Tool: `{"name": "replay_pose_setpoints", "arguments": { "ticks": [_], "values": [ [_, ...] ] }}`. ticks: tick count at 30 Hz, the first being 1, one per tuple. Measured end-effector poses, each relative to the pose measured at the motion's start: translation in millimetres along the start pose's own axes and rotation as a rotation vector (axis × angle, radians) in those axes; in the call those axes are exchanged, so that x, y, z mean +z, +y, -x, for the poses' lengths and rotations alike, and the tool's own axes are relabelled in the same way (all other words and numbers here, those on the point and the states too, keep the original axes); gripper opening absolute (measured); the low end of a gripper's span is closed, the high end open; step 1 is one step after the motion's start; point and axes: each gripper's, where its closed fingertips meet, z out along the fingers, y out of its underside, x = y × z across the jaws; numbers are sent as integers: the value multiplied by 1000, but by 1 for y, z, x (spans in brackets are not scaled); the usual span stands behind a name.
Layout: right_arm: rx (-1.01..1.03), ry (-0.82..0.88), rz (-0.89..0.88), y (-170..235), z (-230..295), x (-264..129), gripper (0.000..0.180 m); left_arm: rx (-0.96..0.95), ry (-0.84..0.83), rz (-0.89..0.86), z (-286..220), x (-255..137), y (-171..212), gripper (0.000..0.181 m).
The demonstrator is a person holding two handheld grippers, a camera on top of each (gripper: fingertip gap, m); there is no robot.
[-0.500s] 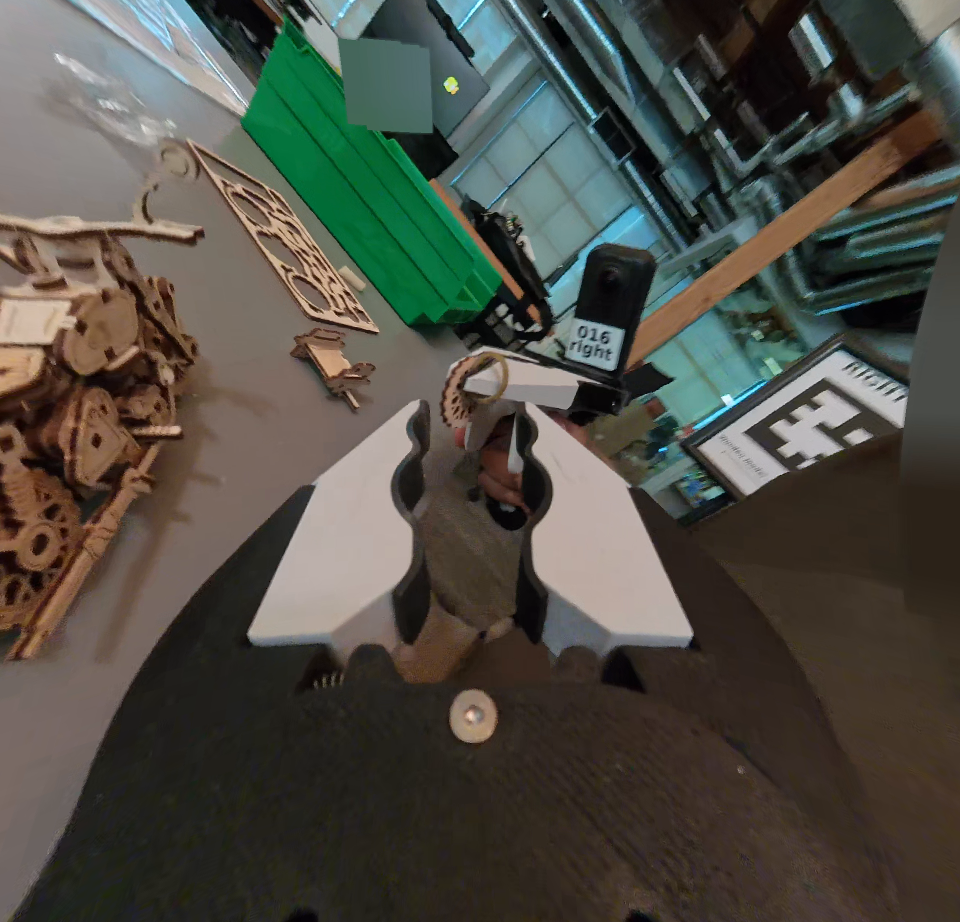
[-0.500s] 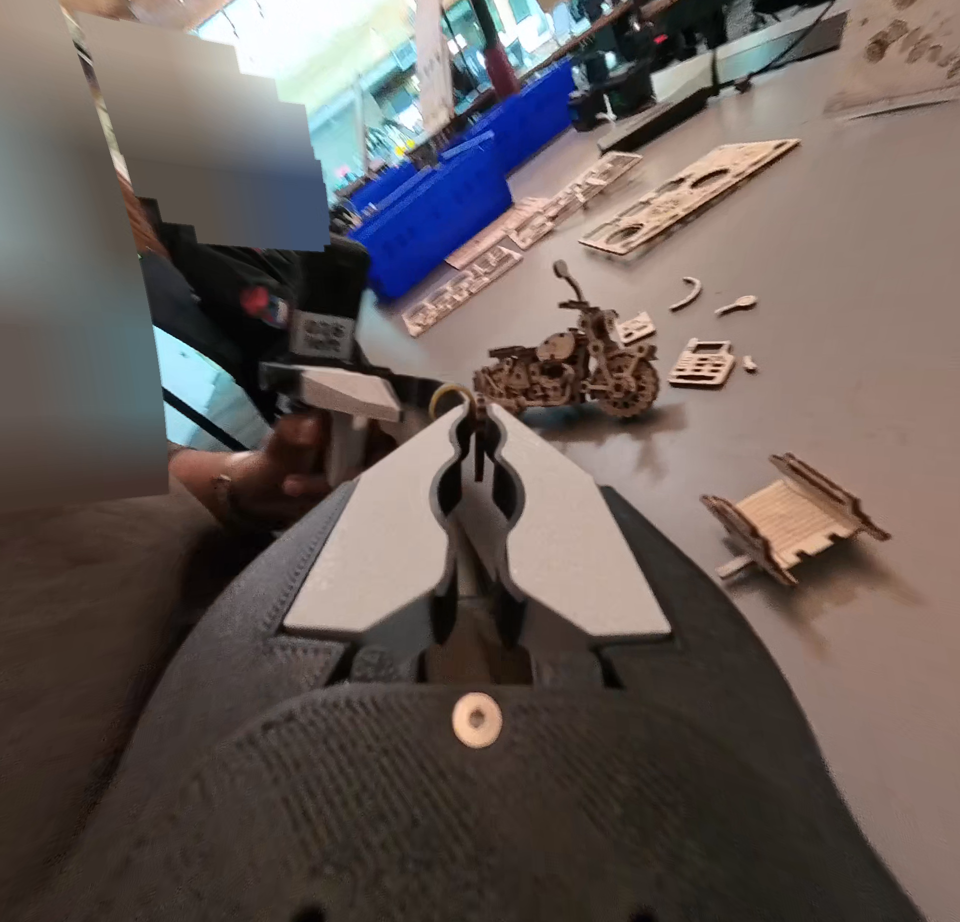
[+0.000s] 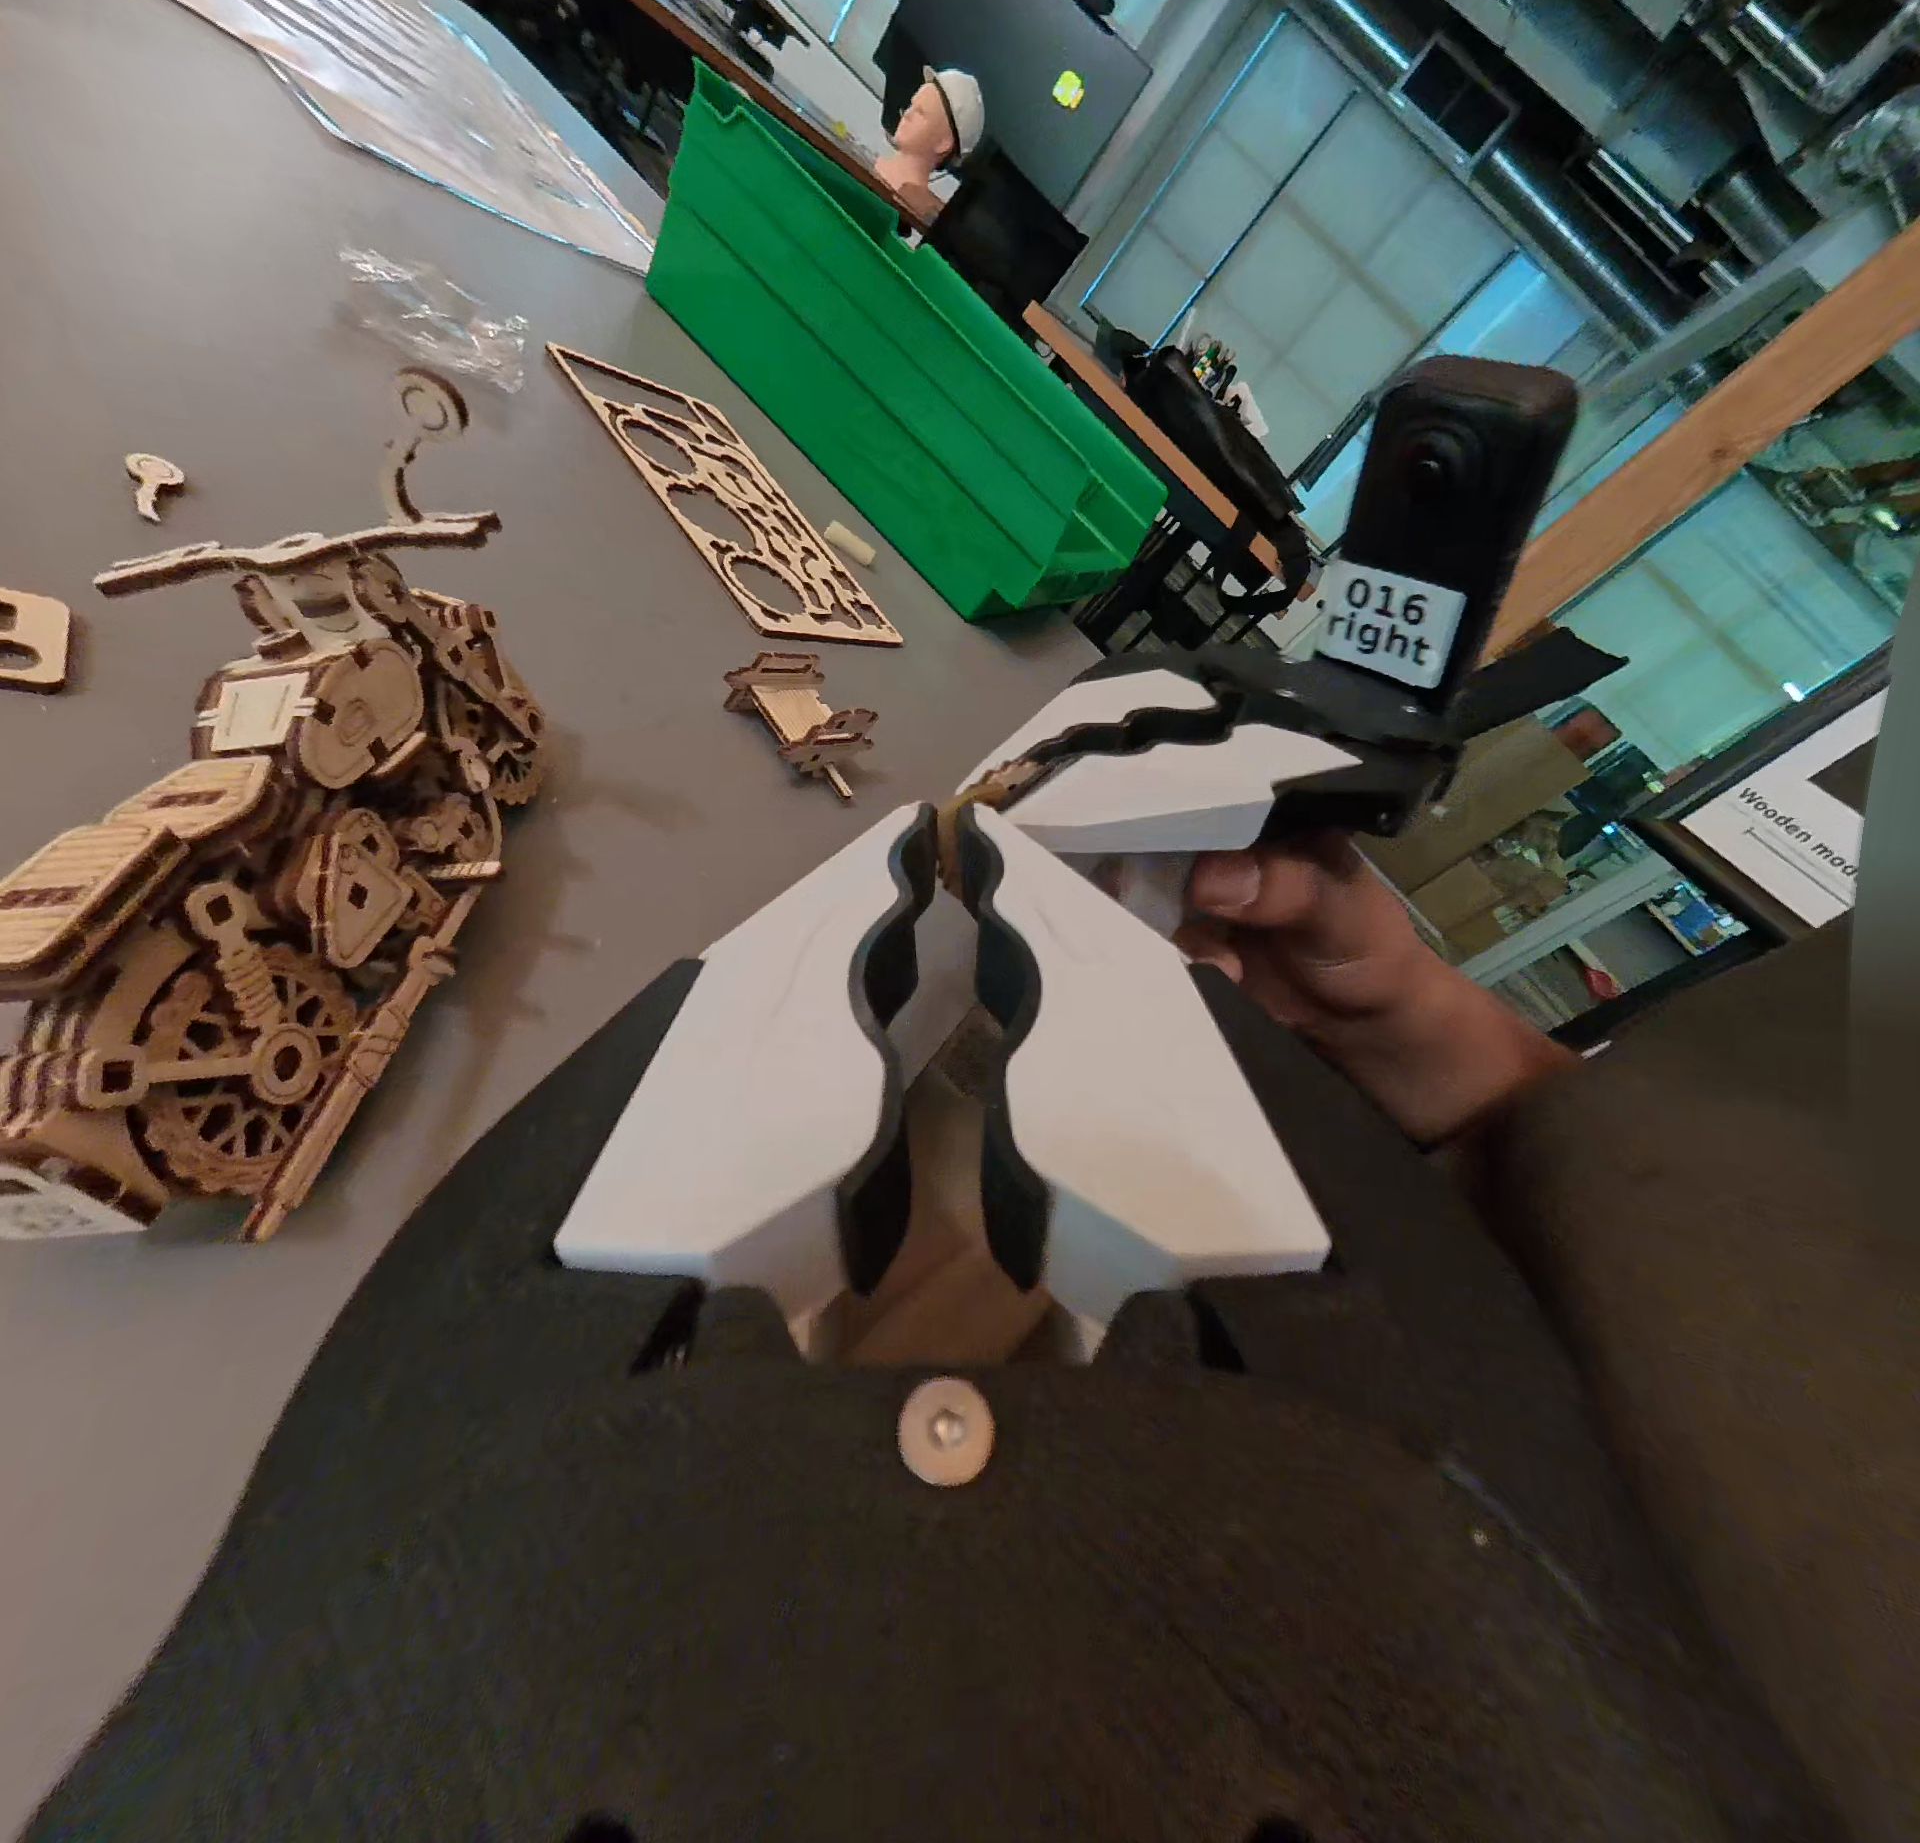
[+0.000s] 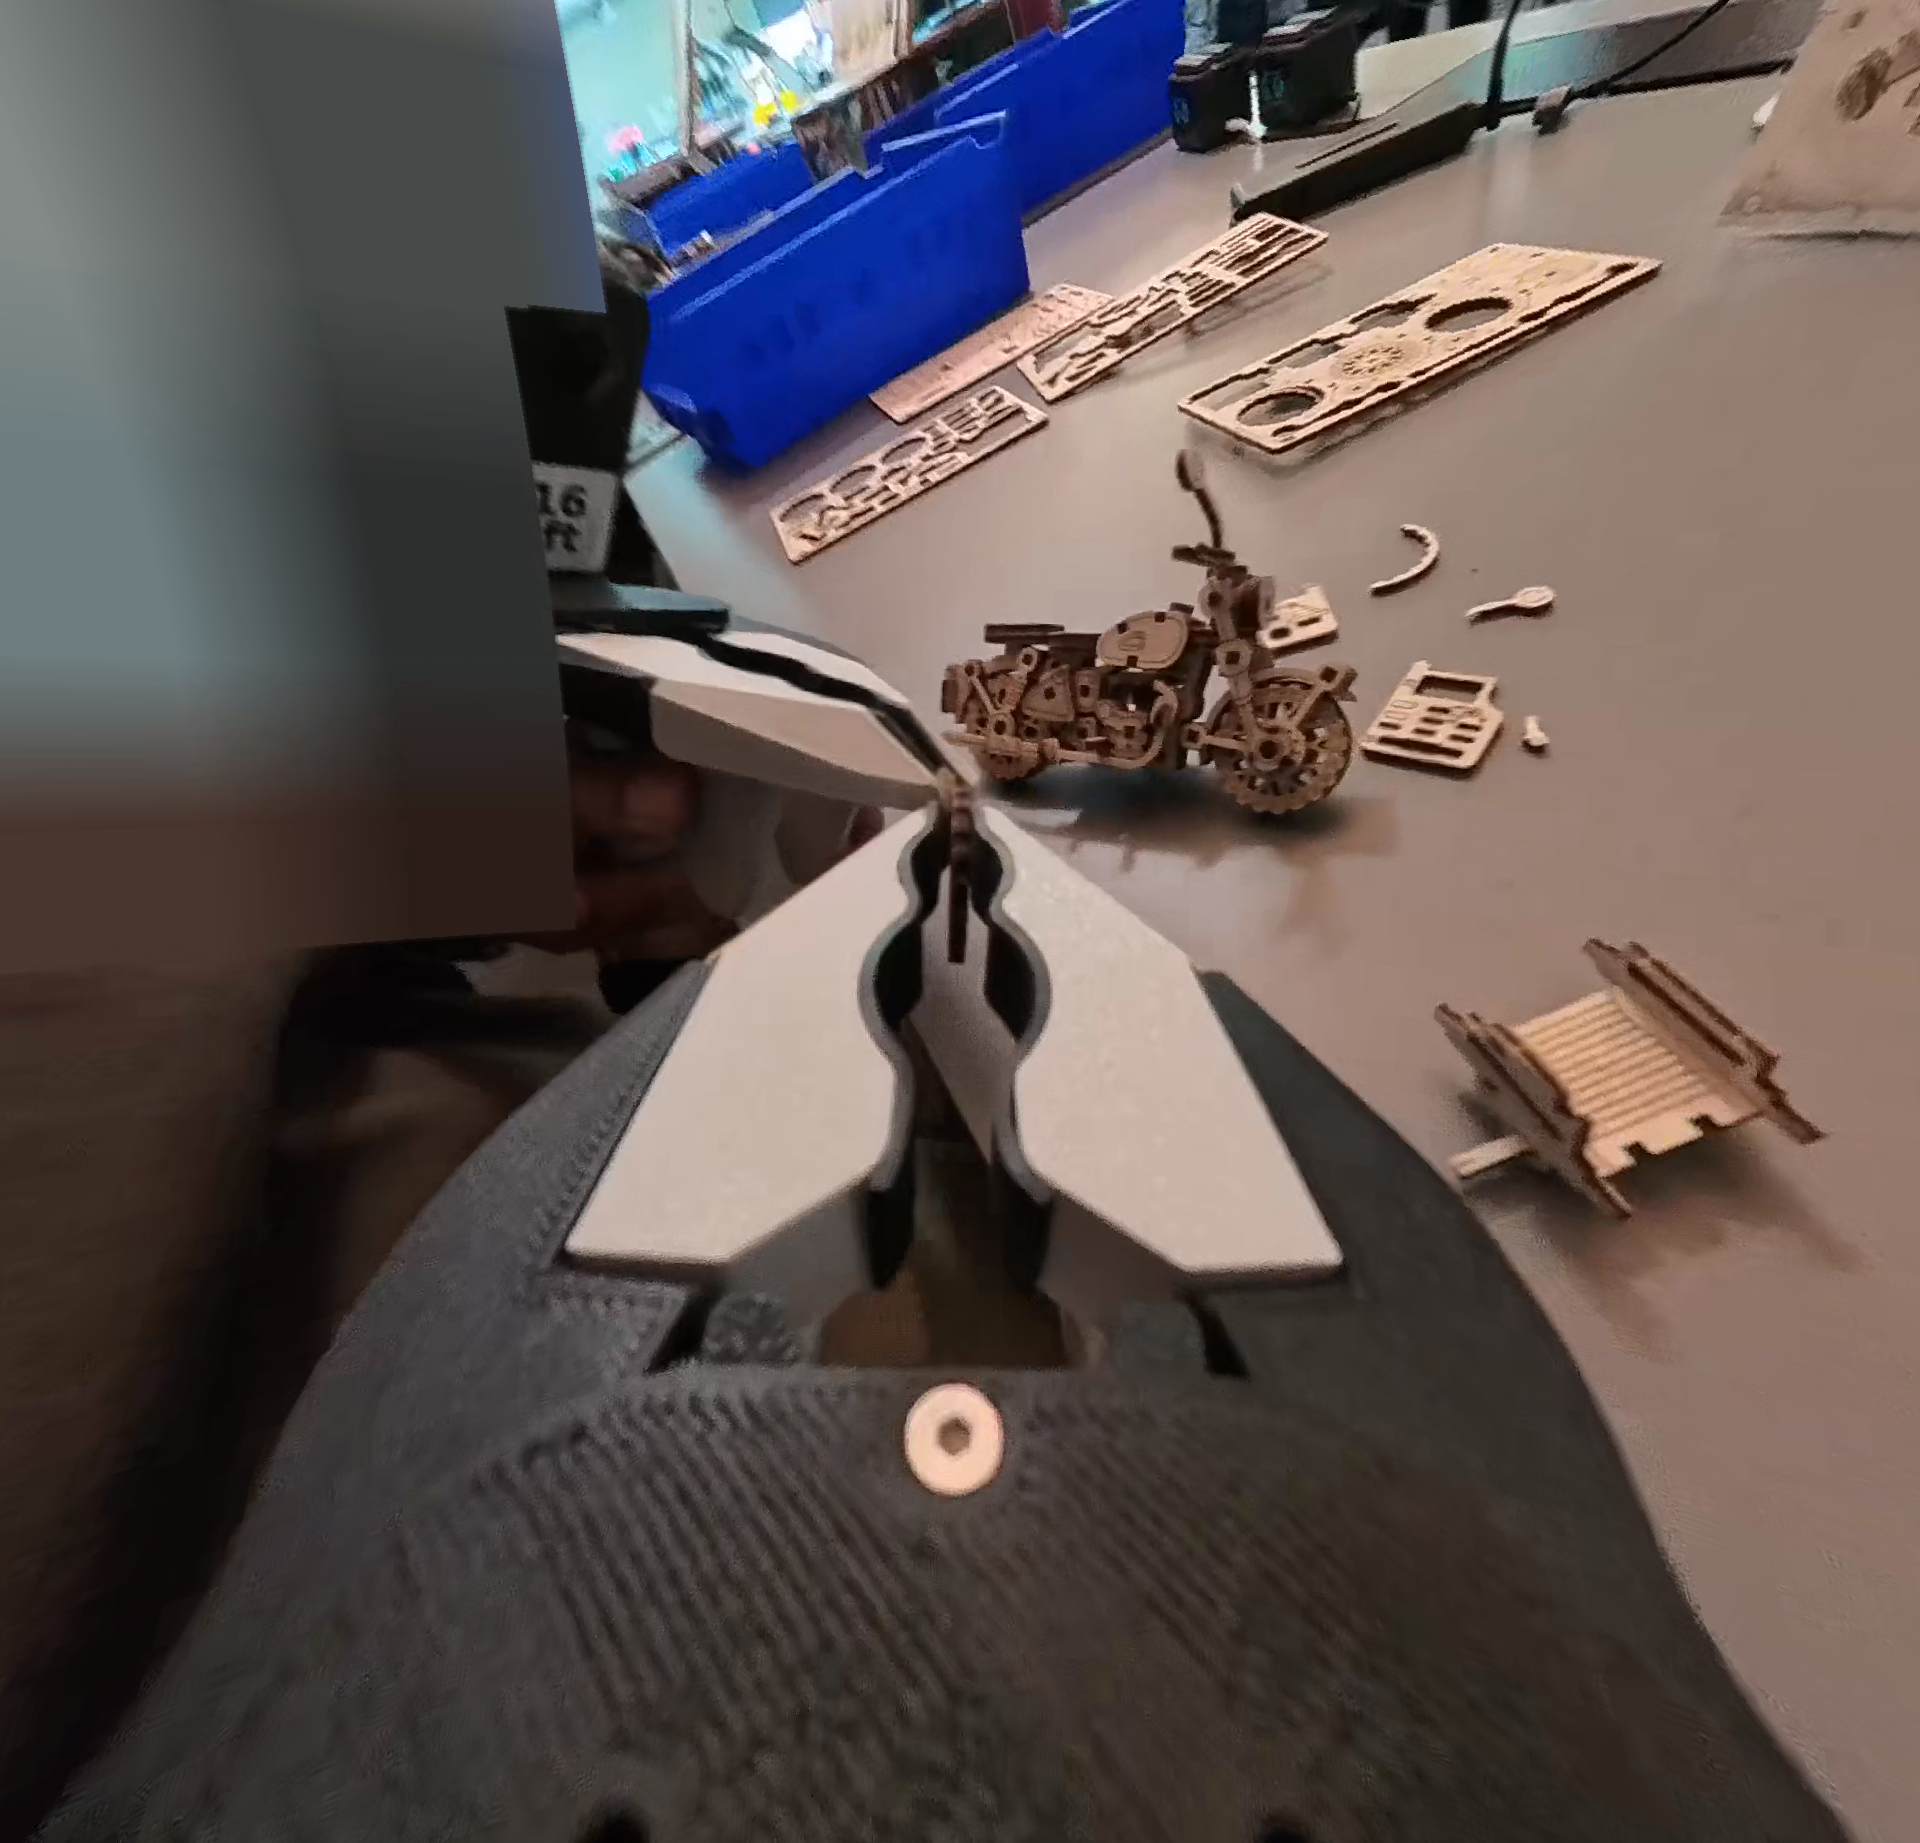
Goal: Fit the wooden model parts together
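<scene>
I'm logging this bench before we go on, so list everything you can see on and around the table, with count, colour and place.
wooden motorcycle model: one, tan, standing mid-table
slatted wooden subassembly: one, pale tan, on the table nearer the right gripper
punched-out part sheets: several, tan, flat behind the model
small loose wooden pieces: a few, pale, beside the model's front wheel
blue bins: at least two, at the table's far edge
green bin: one, far table edge in the left wrist view
clear plastic wrap: one, near the green bin
table: one, grey
small wooden part: tan, count unclear, pinched where both tips meet
left gripper: one, white fingers, shut
right gripper: one, white fingers, shut
hand: one, holding the right gripper
</scene>
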Motion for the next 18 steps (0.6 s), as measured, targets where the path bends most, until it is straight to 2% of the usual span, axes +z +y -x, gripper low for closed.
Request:
{"name": "replay_pose_setpoints", "arguments": {
  "ticks": [9,18],
  "values": [
    [260,-184,-123,-14,3,-9,3,-104,122,10,-11,2,1,4],
    [390,-282,-163,-19,7,-12,3,-171,201,-4,-19,1,-1,3]
  ]
}}
